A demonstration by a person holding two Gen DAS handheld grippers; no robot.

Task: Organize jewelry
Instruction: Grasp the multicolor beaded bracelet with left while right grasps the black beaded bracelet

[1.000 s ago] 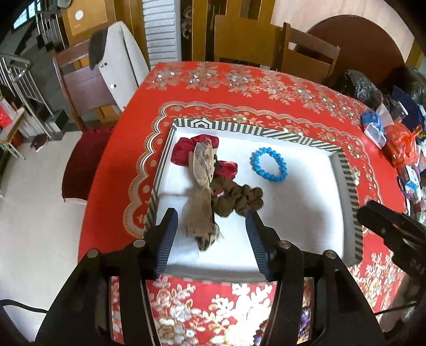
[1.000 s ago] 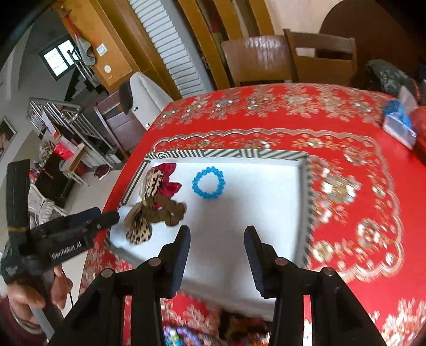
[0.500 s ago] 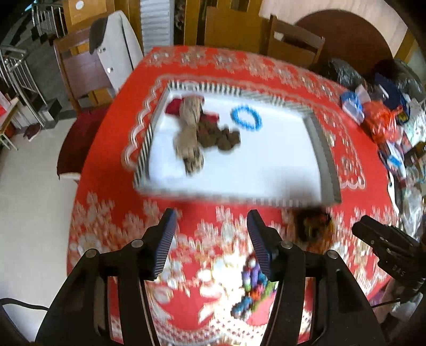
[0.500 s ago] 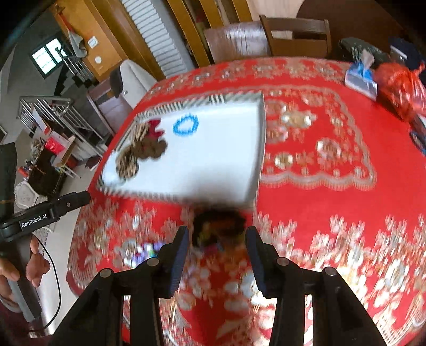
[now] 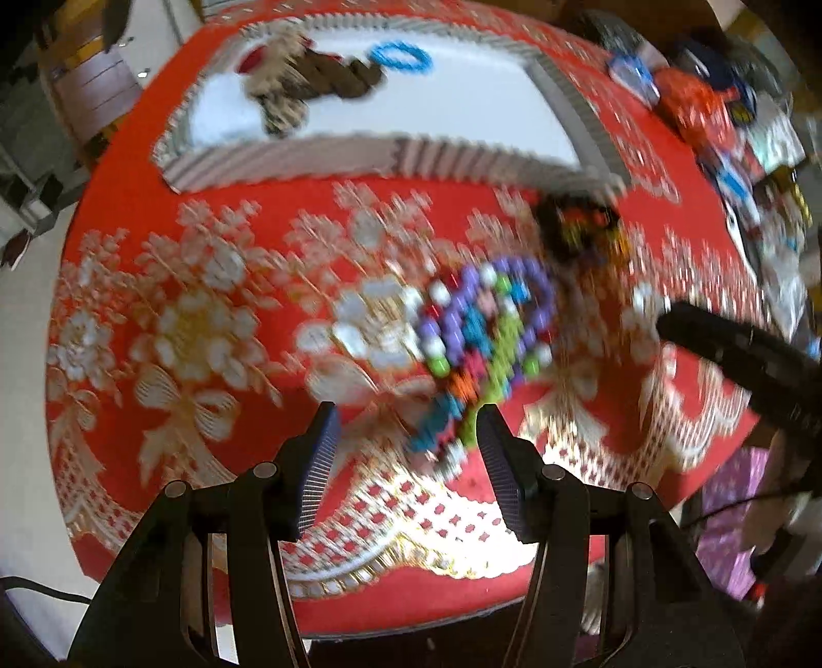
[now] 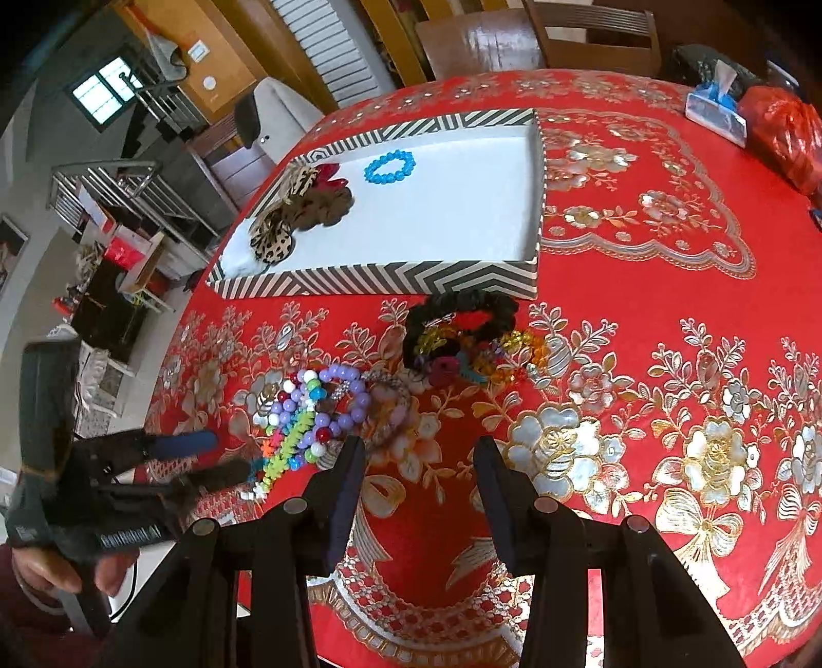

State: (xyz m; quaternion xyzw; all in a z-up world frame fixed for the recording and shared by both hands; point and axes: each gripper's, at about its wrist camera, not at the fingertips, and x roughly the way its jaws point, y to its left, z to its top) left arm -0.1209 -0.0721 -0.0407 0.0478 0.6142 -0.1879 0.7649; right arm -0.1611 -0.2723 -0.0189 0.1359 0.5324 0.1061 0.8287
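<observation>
A striped tray (image 6: pixel 380 280) holds a blue bead bracelet (image 6: pixel 390 167) and several scrunchies (image 6: pixel 303 205) at its left end. In front of it on the red cloth lie a colourful bead pile (image 6: pixel 313 411) and a black scrunchie with amber beads (image 6: pixel 462 329). My left gripper (image 5: pixel 407 416) is open just over the near tail of the bead pile (image 5: pixel 483 329); the picture is blurred. From the right wrist, the left gripper (image 6: pixel 216 455) reaches in from the left, beside that tail. My right gripper (image 6: pixel 419 447) is open and empty, just in front of both piles.
The table's near edge (image 5: pixel 411 606) drops off just below the left gripper. A tissue pack (image 6: pixel 714 110) and a red bag (image 6: pixel 786 138) sit at the far right. Wooden chairs (image 6: pixel 483 46) stand behind the table. A hand (image 6: pixel 31 570) holds the left gripper.
Both grippers have drawn back from over the tray toward the table's near edge and sunk lower. The loose bead pile and black scrunchie have come into view. Neither gripper's jaws have moved.
</observation>
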